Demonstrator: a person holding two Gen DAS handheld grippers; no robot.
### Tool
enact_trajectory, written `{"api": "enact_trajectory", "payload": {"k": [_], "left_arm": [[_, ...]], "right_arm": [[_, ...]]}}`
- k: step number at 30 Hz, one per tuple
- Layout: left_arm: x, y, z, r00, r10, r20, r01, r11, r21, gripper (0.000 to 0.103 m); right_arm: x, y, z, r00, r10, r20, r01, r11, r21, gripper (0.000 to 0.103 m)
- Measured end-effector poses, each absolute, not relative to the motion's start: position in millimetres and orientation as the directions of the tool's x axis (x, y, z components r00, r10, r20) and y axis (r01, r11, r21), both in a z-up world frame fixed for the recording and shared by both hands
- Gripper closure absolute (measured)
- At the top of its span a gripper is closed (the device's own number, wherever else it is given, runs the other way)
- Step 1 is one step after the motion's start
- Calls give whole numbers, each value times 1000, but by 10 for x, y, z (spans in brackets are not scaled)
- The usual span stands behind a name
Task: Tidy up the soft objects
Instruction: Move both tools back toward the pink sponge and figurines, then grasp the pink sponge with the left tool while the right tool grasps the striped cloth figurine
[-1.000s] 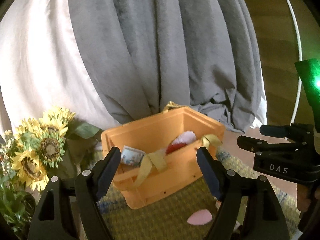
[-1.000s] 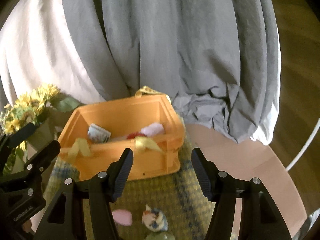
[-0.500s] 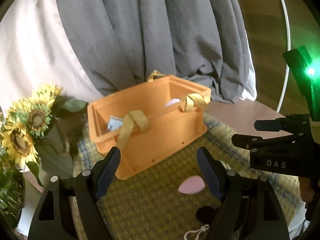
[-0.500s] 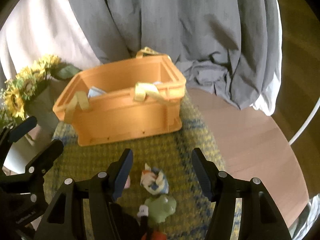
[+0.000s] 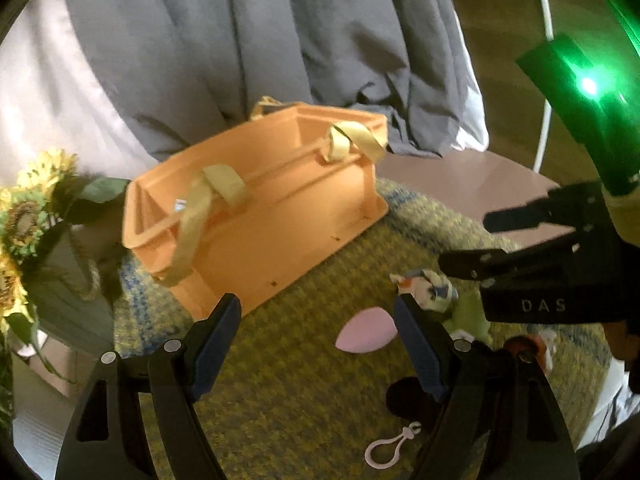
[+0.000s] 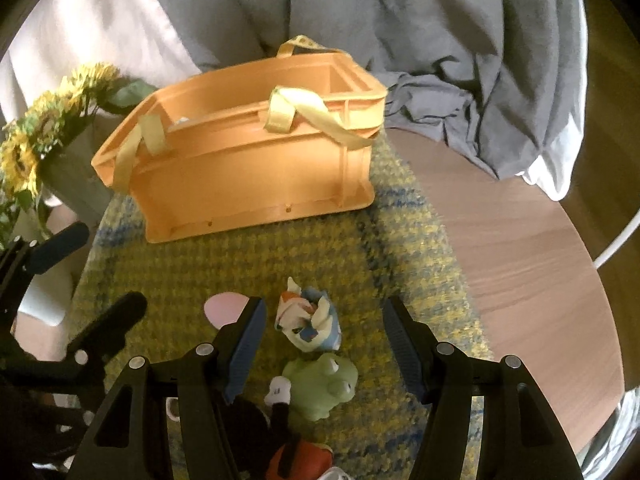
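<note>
Orange plastic forms the crate point(image 6: 248, 172) at the far side of the woven yellow-green mat point(image 6: 224, 276), pale yellow fabric straps point(image 6: 288, 112) draped over its rim. Its inside is almost wholly hidden from both wrist views; only a sliver of something pale shows at the left end. Near the right gripper point(image 6: 320, 344), whose jaws stand wide apart and hold nothing, lie the soft toys: a crumpled white, blue and orange plush point(image 6: 310, 324), a rounded green plush point(image 6: 324, 384) just behind it, and a black and red toy point(image 6: 288, 440) cut off by the frame's bottom edge, too partial to identify. A flat pink teardrop-shaped piece point(image 5: 366, 330) rests on the mat beside the left gripper point(image 5: 316, 344), also spread wide and empty. A white looped clip point(image 5: 390, 446) lies below. Blurred sunflowers point(image 5: 24, 216) stand left of the crate, grey folded cloth point(image 6: 360, 20) behind.
</note>
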State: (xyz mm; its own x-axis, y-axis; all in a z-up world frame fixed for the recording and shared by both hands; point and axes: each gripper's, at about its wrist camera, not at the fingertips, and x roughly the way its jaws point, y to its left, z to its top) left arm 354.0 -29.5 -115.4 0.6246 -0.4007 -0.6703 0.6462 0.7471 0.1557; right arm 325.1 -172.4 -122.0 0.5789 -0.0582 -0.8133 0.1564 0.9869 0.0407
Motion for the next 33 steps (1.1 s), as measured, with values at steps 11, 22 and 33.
{"api": "enact_trajectory", "payload": {"k": [11,22,33], "left_arm": [[3645,-460,-1488,522,-452,-723,736,667,114,25],[3757,-610,-1753,460,-464,-756,775,626,87,26],[3847,-653,-1896,415,-469,-780,785,617,47,51]], "right_arm": [[3430,-1685,-1508,517,-1,-856,96,994,57,42],[3575,-1751,-1772,453,32,-891,93,992,82,42],[3668,-1799,-1944,413,87,-907,91,986,136,44]]}}
